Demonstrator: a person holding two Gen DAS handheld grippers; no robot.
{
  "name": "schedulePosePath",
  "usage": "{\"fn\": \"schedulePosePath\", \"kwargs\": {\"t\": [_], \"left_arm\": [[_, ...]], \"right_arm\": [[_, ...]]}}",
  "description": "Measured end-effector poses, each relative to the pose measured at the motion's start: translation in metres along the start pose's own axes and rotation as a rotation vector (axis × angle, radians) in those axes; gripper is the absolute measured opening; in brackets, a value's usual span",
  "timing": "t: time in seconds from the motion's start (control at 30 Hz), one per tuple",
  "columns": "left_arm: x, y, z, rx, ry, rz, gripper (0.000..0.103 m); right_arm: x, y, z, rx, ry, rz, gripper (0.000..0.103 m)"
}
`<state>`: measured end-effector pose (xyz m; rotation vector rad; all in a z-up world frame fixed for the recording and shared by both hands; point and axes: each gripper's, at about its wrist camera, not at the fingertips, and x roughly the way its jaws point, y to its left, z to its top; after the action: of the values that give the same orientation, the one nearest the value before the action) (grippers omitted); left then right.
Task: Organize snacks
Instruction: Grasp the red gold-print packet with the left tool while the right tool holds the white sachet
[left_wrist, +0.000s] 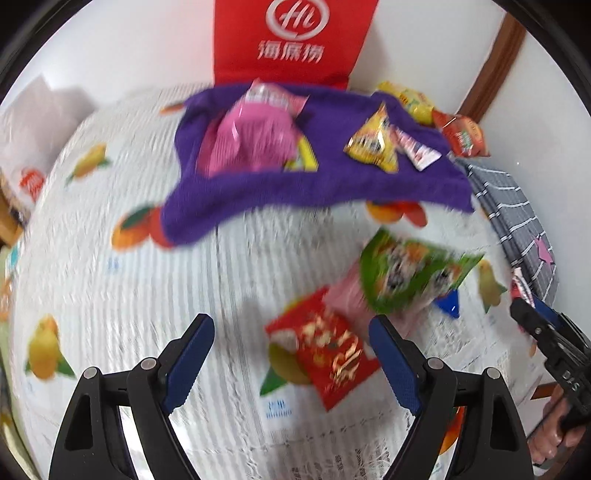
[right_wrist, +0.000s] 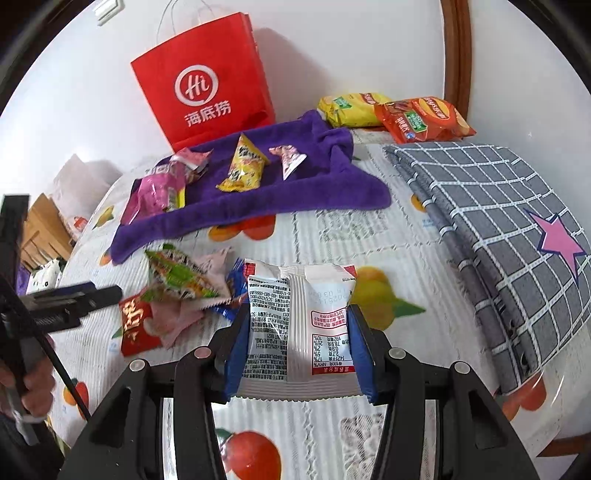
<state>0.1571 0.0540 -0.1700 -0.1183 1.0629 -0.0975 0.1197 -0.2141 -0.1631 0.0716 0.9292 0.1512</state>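
The right gripper (right_wrist: 293, 332) is pinching a white snack packet (right_wrist: 299, 317) by its sides above the fruit-print tablecloth (right_wrist: 332, 424); it looks light, crinkly and slippery. The left gripper (left_wrist: 291, 350) is hanging spread wide over the red packet (left_wrist: 327, 356).

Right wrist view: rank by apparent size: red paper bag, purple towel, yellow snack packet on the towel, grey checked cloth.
1. purple towel and grey checked cloth: look similar, and the cloth lies nearer the camera, so no ranking between them.
2. red paper bag
3. yellow snack packet
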Motion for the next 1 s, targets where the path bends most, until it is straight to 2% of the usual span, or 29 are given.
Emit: {"fn": "schedulePosePath", "kwargs": {"t": [0.17, 0.4, 0.5, 0.73, 0.87, 1.0], "left_arm": [[0.009, -0.001, -0.010, -0.041, -0.003, -0.018, 0.085], [0.015, -0.006, -0.016, -0.074, 0.007, 0.009, 0.085], [0.018, -0.004, -0.021, -0.100, 0.009, -0.014, 0.085], [0.024, -0.007, -0.014, -0.126, -0.026, 0.034, 0.085], [0.028, -0.014, -0.012, -0.058, -0.040, 0.085, 0.087], [0.021, 0.000, -0.018, -0.054, -0.030, 0.081, 0.087]], "right_arm": [[-0.002, -0.001, -0.011, -0.021, 0.035, -0.009, 0.050], [-0.011, -0.019, -0.010, -0.007, 0.067, -0.022, 0.050], [-0.018, -0.027, -0.007, 0.011, 0.047, -0.022, 0.050], [-0.015, -0.028, -0.011, 0.037, 0.034, -0.001, 0.050], [-0.012, -0.025, -0.015, 0.035, 0.038, 0.008, 0.050], [-0.006, -0.021, -0.020, 0.024, 0.044, 0.014, 0.050]]}}
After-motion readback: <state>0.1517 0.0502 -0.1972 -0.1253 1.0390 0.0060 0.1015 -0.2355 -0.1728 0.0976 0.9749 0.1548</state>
